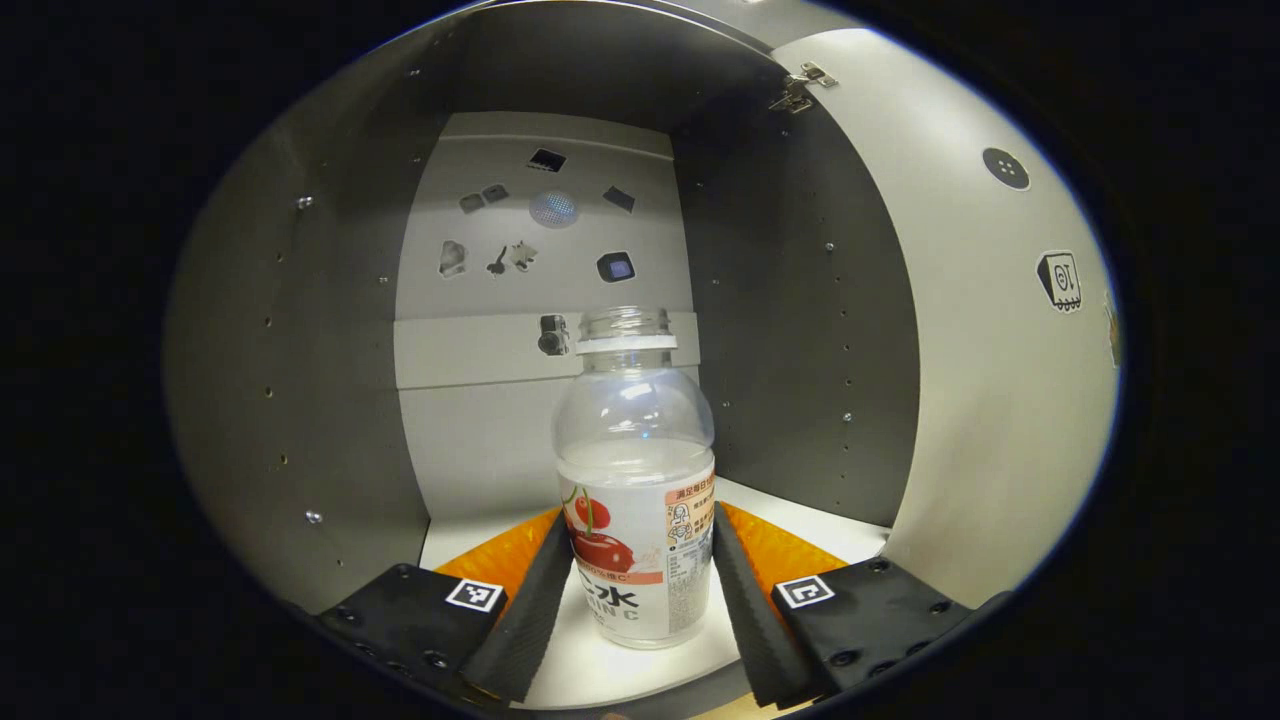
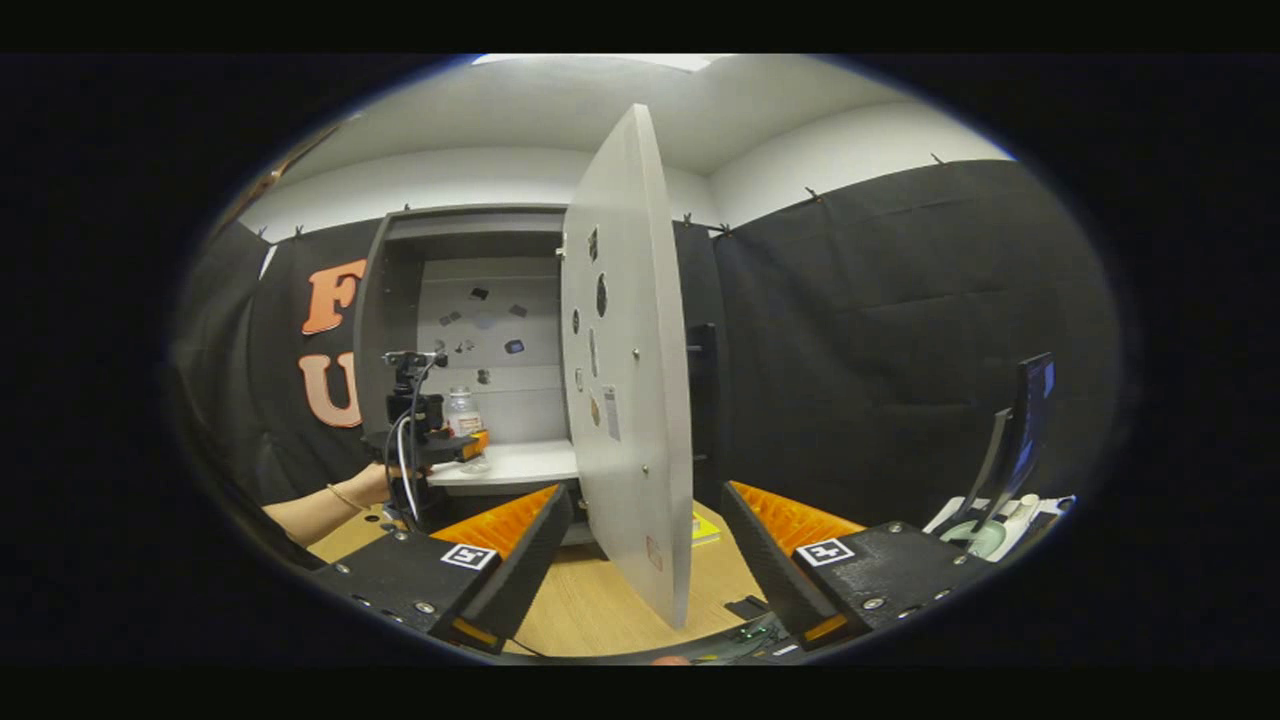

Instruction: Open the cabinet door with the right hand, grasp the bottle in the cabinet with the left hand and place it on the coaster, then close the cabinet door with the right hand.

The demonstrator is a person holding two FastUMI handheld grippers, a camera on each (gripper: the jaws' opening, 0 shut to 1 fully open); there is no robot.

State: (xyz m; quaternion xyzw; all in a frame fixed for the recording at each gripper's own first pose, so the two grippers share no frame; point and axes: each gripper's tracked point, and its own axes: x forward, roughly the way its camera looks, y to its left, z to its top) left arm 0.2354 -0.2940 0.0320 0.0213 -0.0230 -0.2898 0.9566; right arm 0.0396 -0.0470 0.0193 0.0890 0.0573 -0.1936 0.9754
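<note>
Left gripper view: camera sits at the mouth of the cabinet (image 1: 330, 400), facing straight in toward its back wall, very close to the bottle (image 1: 637, 480) standing between its own fingers.

Right gripper view: camera stands well back from the cabinet (image 2: 400, 300), out over the wooden table (image 2: 590, 600), facing the open door (image 2: 630, 380) nearly edge-on.

Shared: cabinet interior, back-wall stickers, bottle (image 2: 463, 412), door (image 1: 1000, 350); the left gripper (image 2: 440, 440) is seen at the cabinet's shelf.
</note>
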